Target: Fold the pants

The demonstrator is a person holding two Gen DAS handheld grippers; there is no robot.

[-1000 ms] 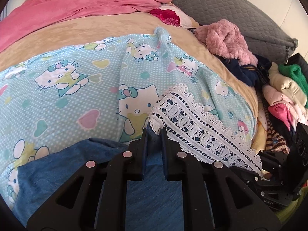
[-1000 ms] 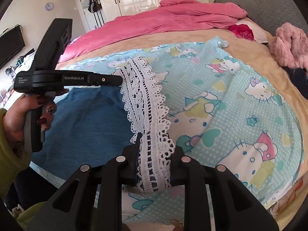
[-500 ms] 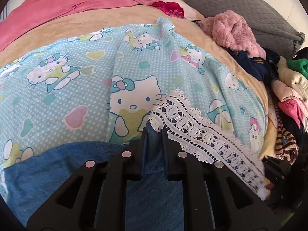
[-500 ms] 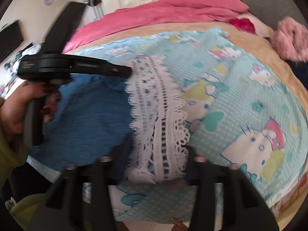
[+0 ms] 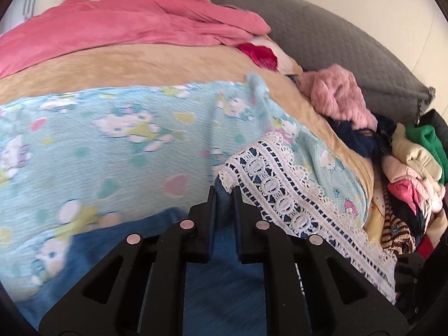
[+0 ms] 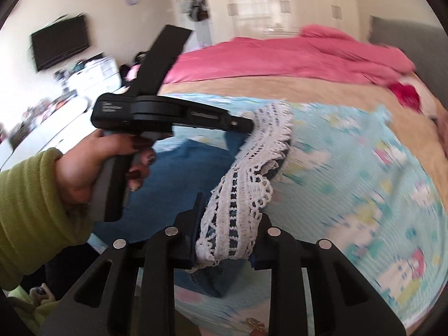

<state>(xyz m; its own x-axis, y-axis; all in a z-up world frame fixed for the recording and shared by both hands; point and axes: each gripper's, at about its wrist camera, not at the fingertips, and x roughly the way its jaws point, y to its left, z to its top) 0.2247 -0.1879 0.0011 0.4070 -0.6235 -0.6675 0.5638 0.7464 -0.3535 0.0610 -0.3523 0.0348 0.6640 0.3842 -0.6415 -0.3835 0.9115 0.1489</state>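
Blue denim pants with a white lace hem lie on a light-blue cartoon-cat sheet. My left gripper is shut on the denim at one end of the hem. In the right wrist view the same left gripper holds the far end of the lace hem, gripped by a hand in a green sleeve. My right gripper has the near end of the hem bunched between its jaws, which are closing on it. The hem hangs stretched between both grippers, above the denim.
A heap of mixed clothes and a pink fluffy garment lie at the bed's right side. A grey quilted headboard and a pink blanket are at the back. A wall TV and shelves are far left.
Both grippers have risen and carried the lace hem up off the sheet. The views now show more of the room and headboard, and the hem has twisted between the grippers.
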